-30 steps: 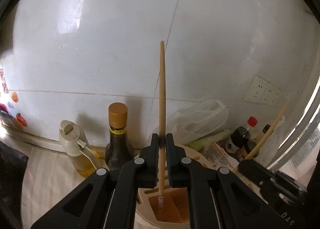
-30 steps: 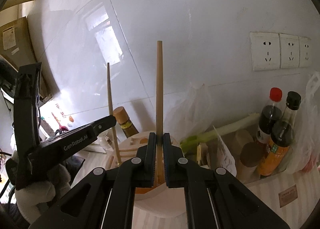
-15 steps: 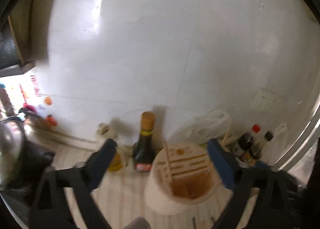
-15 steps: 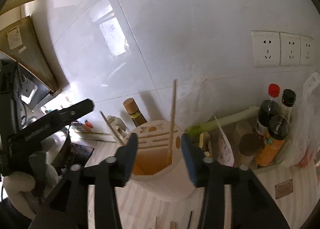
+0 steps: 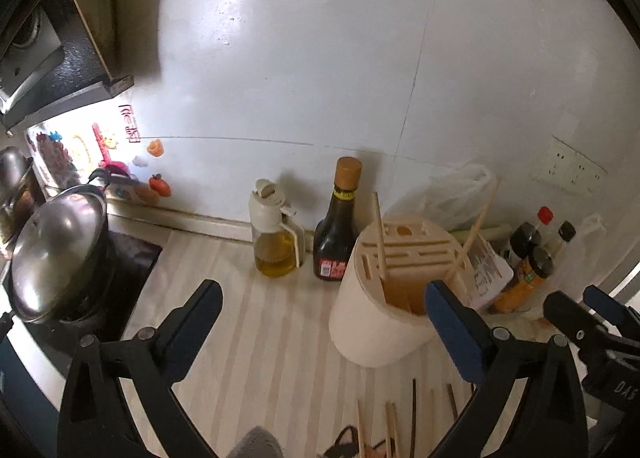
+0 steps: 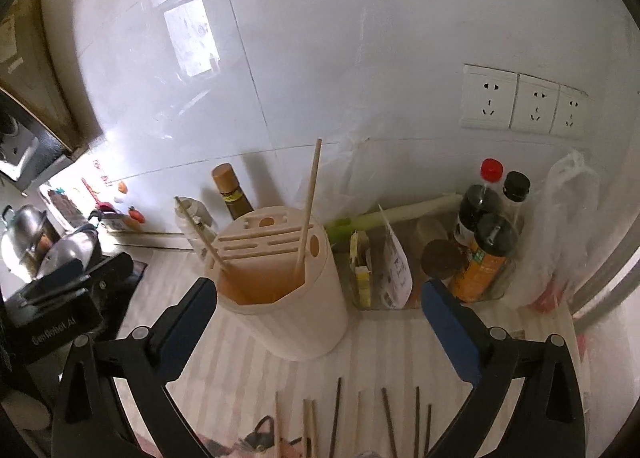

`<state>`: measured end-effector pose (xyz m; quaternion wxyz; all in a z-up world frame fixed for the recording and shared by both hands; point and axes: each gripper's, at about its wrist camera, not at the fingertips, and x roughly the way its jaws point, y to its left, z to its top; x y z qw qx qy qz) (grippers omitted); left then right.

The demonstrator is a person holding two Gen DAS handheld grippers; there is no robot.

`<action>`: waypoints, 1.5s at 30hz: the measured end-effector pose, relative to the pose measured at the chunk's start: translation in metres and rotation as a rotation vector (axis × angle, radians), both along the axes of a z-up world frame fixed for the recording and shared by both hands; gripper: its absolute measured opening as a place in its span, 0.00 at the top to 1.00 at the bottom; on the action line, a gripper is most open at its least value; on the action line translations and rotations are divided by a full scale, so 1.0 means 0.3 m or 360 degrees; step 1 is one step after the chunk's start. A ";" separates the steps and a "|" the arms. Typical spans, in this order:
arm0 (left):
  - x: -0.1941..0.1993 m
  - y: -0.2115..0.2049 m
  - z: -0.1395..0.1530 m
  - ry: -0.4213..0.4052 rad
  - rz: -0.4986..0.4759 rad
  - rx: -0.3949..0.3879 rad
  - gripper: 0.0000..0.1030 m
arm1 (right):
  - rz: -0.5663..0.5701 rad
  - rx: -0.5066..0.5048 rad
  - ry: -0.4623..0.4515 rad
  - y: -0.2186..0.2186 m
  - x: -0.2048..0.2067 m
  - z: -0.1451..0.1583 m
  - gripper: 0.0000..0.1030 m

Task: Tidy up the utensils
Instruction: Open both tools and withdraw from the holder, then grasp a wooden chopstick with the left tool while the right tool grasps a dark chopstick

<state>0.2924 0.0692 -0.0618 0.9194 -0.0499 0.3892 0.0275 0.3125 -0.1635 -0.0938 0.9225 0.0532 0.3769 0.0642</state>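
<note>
A cream cylindrical utensil holder [image 5: 376, 330] [image 6: 296, 318] stands on the striped counter. Two light wooden chopsticks lean in its open compartment: one [image 5: 378, 234] [image 6: 200, 234] on the left, the other [image 5: 472, 242] [image 6: 308, 209] on the right. My left gripper [image 5: 322, 298] is open and empty, drawn back in front of the holder. My right gripper [image 6: 318, 294] has its jaws opening wide, with nothing between its pads; the holder shows beyond its left finger. Several loose chopsticks [image 5: 390, 426] [image 6: 340, 414], light and dark, lie on the counter nearest to me.
A dark sauce bottle [image 5: 340, 225] and an oil dispenser [image 5: 274, 238] stand by the wall left of the holder. A lidded steel pot [image 5: 56, 250] sits on the stove at far left. Sauce bottles [image 6: 484, 234], a leek [image 6: 400, 209], packets and plastic bags crowd the right.
Each gripper was shut on an upright chopstick over the holder. Both let go, and the sticks now lean in the holder. Both grippers pulled back and up, jaws wide.
</note>
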 end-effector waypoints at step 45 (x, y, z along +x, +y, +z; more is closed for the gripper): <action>-0.090 -0.325 -0.904 0.1076 -0.0316 0.0110 0.84 | -0.0298 -0.0104 0.1207 -0.359 -0.144 -0.919 0.84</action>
